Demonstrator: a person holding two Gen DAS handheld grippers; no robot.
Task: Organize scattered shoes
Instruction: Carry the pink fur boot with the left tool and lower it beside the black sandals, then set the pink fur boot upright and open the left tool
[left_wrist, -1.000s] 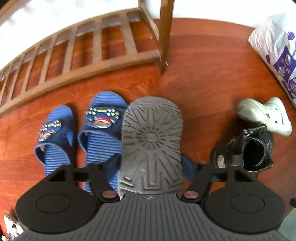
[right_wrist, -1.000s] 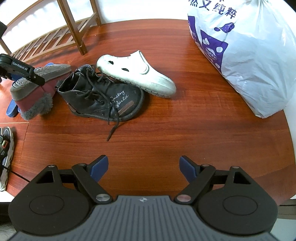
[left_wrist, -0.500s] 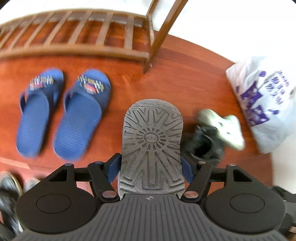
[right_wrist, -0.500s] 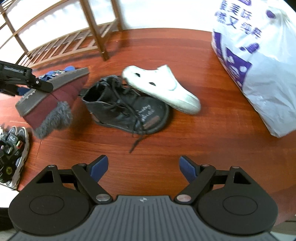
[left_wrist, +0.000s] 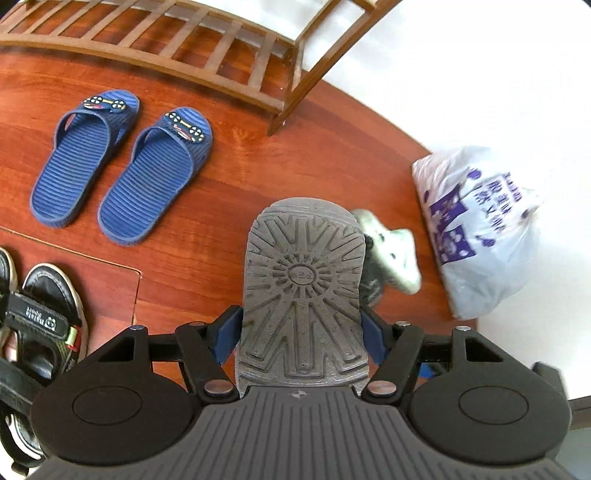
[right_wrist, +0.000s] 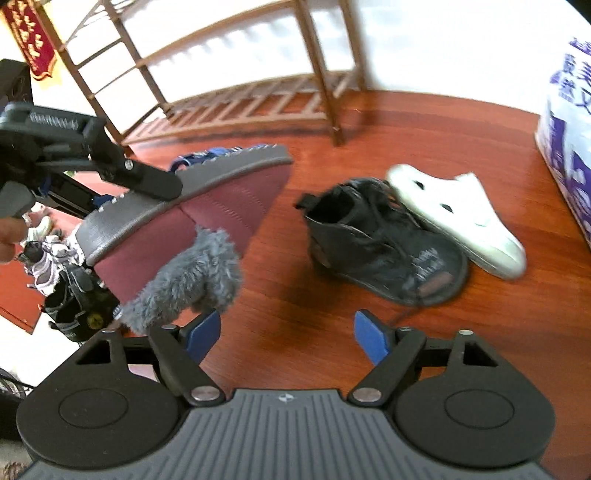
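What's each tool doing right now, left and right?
Left tool: shut on the fur-trimmed maroon boot, held sole-up off the floor.
Right tool: open, empty, hovering near the black lace-up boot.

White clog (left_wrist: 395, 251) blurred, part-hidden by boot sole (left_wrist: 303, 291).

Bright daylight bleaches the white wall (right_wrist: 258, 44) and glosses the red floor (left_wrist: 229, 177), while fisheye bending curves the rack (left_wrist: 207, 48) and motion blur smears the white clog (right_wrist: 458, 218).
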